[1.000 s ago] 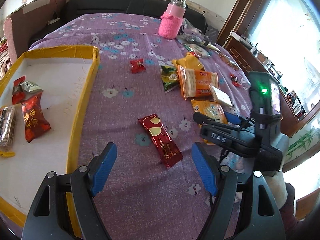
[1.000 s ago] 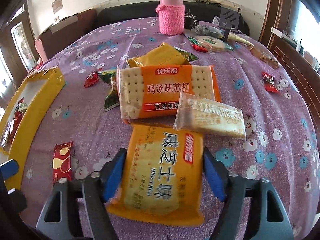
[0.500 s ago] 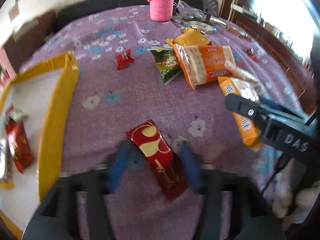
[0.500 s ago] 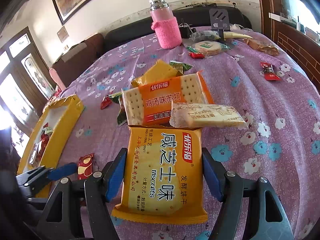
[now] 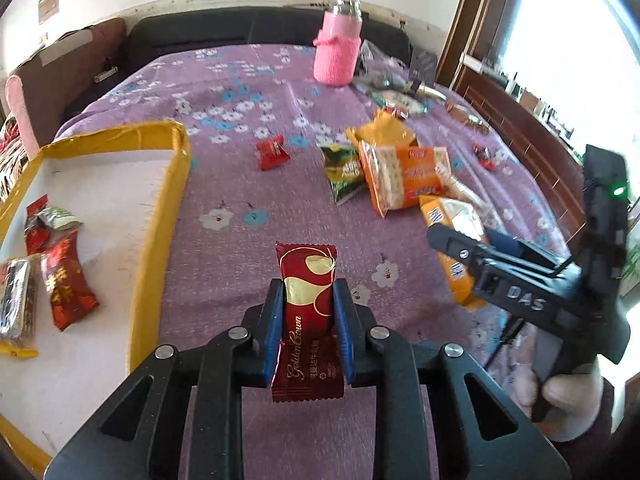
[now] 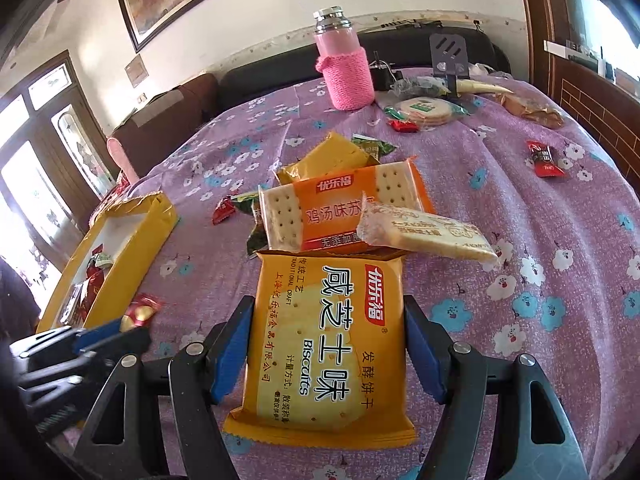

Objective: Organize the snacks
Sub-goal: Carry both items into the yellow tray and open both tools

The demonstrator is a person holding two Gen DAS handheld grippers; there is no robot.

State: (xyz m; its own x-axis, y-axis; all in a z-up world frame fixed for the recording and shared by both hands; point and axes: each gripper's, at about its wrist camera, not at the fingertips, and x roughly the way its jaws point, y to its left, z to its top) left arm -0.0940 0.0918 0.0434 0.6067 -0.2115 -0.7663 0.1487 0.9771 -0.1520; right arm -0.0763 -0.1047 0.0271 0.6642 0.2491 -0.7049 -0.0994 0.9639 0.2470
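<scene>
My left gripper point(image 5: 307, 300) is shut on a red Golden Crown snack bar point(image 5: 307, 316) and holds it above the purple flowered cloth. My right gripper point(image 6: 326, 332) is shut on a yellow biscuit pack point(image 6: 326, 344), lifted off the cloth; it also shows in the left wrist view point(image 5: 452, 236). A yellow-rimmed tray point(image 5: 160, 220) at the left holds a few red snack packets point(image 5: 66, 284). An orange cracker pack point(image 6: 344, 204), a pale wafer pack point(image 6: 424, 232), a green packet point(image 5: 346, 172) and small red candies point(image 5: 272, 152) lie on the cloth.
A pink-sleeved bottle point(image 5: 338, 52) stands at the far side, with a round packet point(image 6: 424, 110) and clutter beside it. A dark sofa back and wooden furniture border the table. A red candy point(image 6: 544, 158) lies at the right.
My left gripper has come down on the red snack bar, shut on it and lifted it. My right gripper has risen with the yellow biscuit pack in it.
</scene>
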